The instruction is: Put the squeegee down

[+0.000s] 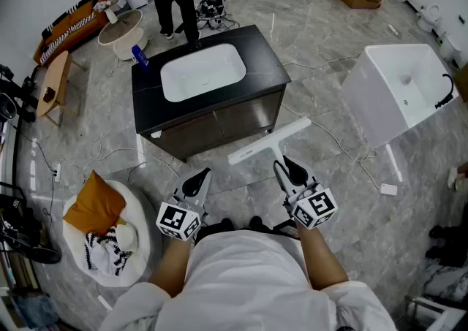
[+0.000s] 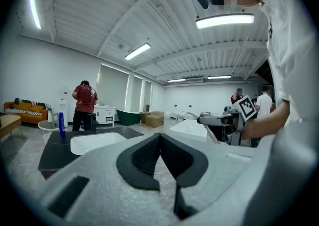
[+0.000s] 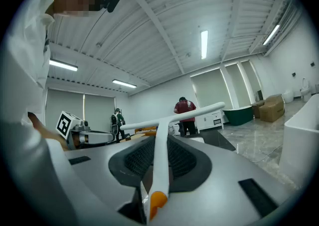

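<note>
Squeegee [image 1: 269, 141]: one piece, white, T-shaped.
- Long straight blade bar across top; slim round handle [image 3: 160, 162] joining at bar's middle; orange cap [image 3: 156, 201] on handle's free end.
- State: clamped by handle between jaws of right gripper [image 1: 289, 169], orange end protruding behind jaws.
- Pose: handle pointing forward away from person, blade bar crosswise, right end further away than left.
- Position: held over grey floor [image 1: 333, 176], just before black sink cabinet [image 1: 219, 123].
</note>
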`<state>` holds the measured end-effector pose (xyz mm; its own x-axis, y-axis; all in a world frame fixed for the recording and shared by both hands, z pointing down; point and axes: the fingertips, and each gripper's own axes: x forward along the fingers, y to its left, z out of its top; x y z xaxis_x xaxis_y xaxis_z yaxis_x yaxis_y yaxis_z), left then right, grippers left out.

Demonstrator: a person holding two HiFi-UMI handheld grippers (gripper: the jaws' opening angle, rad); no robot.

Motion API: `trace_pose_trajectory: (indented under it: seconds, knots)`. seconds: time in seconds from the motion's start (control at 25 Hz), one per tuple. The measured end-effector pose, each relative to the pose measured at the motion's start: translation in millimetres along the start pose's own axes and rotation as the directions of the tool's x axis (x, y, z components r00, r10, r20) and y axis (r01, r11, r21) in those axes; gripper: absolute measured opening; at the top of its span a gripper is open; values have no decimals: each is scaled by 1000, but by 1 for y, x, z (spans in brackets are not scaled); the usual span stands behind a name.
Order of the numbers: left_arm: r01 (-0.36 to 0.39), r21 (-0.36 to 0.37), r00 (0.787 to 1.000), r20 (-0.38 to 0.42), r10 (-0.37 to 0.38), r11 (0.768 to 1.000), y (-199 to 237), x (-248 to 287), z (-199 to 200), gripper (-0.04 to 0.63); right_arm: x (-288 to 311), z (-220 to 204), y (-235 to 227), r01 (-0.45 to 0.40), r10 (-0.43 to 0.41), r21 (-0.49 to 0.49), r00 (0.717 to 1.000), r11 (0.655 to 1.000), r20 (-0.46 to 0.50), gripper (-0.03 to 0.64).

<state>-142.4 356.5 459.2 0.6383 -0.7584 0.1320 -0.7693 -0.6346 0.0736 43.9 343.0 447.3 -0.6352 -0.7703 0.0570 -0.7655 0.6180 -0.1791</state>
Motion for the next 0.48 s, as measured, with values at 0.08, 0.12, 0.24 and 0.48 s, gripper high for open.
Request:
trace_pose_trajectory:
  seconds: [0.08,0.12,0.24,0.48]
  knots:
    - [-36,3,999,13,36,999,3,-8,2,11,-6,1,7,24,-24,-31,1000,999,5,84]
    - [-52,6,998,23,52,999,4,-12,3,11,-7,2,9,36,-36,-47,999,998,8,84]
    - [-80,12,996,43,79,997,7,-22,0,11,-6,1,14,64,-63,-73,998,995,17,84]
    - [-73,-24,996,44,74,997,7,-35,-10,11,-12,2,26,84,-82,-104,996,991,22,84]
